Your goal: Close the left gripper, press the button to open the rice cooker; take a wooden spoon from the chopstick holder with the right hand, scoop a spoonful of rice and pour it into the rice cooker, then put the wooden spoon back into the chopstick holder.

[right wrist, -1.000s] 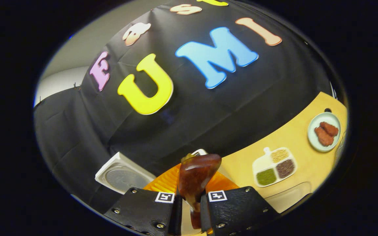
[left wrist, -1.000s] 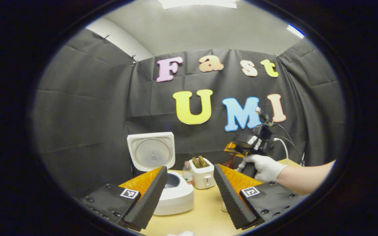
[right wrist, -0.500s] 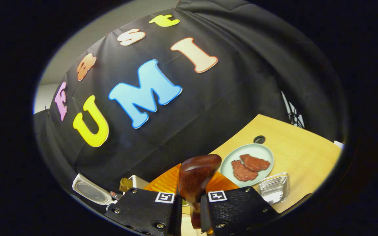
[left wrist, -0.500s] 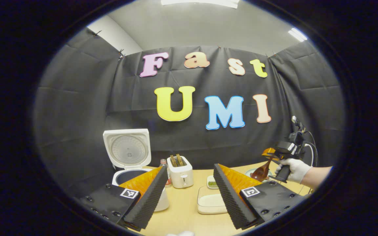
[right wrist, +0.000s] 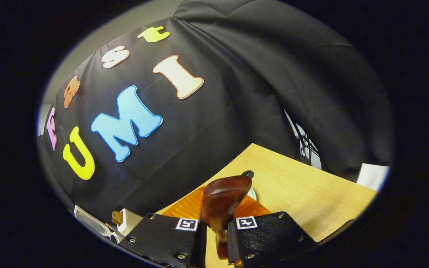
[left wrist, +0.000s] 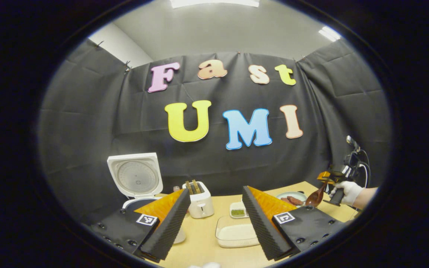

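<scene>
Rice cooker (left wrist: 136,178) stands lid-up at the bench's (left wrist: 207,242) left end.
Left gripper (left wrist: 214,223) hangs spread over a clear tray (left wrist: 235,235); far right, near the bench edge, the right gripper (right wrist: 216,238) pinches the wooden spoon (right wrist: 222,203) above bare wood.

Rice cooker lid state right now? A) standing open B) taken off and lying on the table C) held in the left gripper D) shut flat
A: in the left gripper view the rice cooker has its lid tipped up behind the pot, inner side facing the camera, while the left gripper stands open and empty.
</scene>
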Tool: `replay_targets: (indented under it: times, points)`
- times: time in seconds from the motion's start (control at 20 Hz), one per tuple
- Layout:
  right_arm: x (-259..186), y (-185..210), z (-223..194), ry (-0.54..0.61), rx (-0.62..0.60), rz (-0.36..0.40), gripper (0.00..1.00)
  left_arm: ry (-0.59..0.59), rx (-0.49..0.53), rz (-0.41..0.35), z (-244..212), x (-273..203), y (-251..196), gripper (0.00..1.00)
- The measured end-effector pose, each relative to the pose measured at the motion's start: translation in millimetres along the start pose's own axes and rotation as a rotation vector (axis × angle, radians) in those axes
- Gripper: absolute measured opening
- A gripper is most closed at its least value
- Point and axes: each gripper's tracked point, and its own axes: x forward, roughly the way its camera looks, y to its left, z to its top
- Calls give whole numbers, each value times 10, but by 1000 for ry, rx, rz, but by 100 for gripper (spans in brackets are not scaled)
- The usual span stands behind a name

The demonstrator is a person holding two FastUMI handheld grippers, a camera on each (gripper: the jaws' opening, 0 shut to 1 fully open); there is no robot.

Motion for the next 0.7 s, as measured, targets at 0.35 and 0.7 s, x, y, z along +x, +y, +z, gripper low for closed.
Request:
replay_targets:
  times: [0.35, 0.7]
  points:
    - [195, -125, -410, 50, -44, -48, 23, 13, 40, 14, -13, -42, 3, 97]
    - [252, -419, -738, 87, -43, -115, 23, 43, 35, 18, -65, -39, 28, 95]
